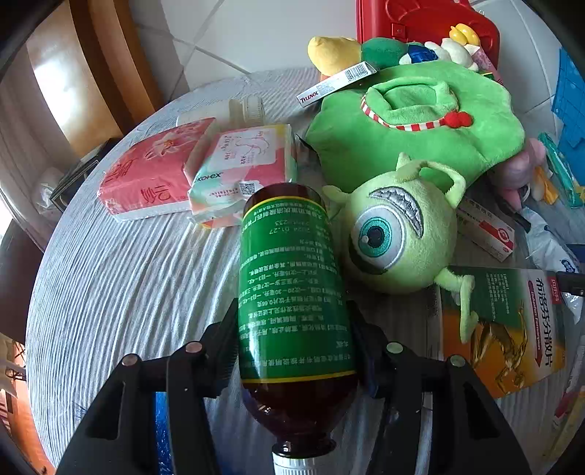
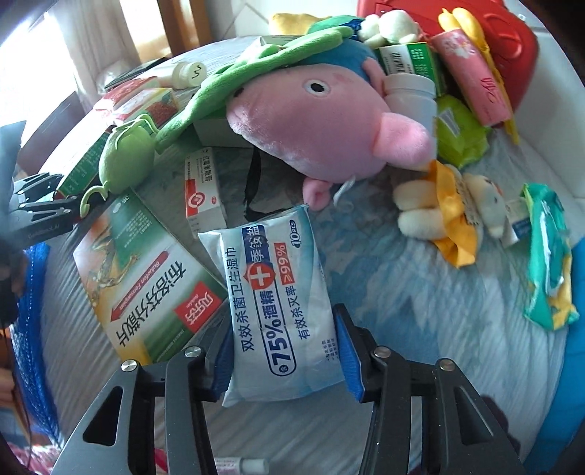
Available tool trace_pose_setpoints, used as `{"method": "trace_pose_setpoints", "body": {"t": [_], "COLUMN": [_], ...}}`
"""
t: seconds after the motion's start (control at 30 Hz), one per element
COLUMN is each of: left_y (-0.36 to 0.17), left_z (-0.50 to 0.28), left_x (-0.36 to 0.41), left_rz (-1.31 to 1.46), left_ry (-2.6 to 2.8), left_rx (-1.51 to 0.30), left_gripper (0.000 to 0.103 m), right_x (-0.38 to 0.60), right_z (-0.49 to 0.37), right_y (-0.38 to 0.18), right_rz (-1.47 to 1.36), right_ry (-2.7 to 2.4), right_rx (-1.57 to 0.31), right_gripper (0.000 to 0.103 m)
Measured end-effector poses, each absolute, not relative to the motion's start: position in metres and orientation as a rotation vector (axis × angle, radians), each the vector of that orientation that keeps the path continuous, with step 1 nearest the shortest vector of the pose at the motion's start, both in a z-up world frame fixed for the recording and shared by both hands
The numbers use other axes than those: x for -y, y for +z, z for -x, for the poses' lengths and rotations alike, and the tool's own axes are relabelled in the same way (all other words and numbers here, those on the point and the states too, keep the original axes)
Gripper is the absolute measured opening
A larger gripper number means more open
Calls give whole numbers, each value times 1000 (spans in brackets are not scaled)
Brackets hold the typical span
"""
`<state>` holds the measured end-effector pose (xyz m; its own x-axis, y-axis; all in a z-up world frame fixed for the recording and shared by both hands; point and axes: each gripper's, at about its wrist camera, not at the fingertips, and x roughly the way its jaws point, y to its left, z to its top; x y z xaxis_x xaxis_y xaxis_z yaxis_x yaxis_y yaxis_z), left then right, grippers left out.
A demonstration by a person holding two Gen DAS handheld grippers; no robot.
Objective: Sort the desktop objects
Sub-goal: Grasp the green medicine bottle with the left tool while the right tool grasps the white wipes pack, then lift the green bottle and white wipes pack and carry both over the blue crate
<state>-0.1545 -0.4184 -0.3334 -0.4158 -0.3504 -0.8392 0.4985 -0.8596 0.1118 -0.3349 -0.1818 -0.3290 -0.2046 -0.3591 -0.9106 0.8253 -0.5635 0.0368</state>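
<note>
We grip one brown bottle in our left gripper jaws and one wipes pack (ten-count) in our right gripper, above the table; two tissue packs lie beyond.

Round table under a ribbed, pale grey-blue striped cloth fills most of both views. Beyond its edge at 12 o'clock, large pale floor tiles with diagonal grout lines; at 10 to 11 o'clock, a brown wooden frame beside a sheer curtain. Daylight enters strongly from 9 to 10 o'clock, glaring on a glossy panel.
</note>
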Motion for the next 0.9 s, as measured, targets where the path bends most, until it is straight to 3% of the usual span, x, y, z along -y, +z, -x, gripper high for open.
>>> {"method": "trace_pose_setpoints", "body": {"t": [0.43,0.9], "left_y": [-291,-196], "left_z": [131,121], "left_x": [404,370], "left_rz": [-1155,-966], "left_ry": [-2311,-2442], "left_rx": [-168,-33], "left_gripper": [52,52], "right_x": [170,149], "right_z": [310,259], "right_y": [-289,-190], "right_rz": [-1193,-1047], "right_ry": [-1992,-2149], "right_rx": [-452,-257], "right_gripper": [47,47]}}
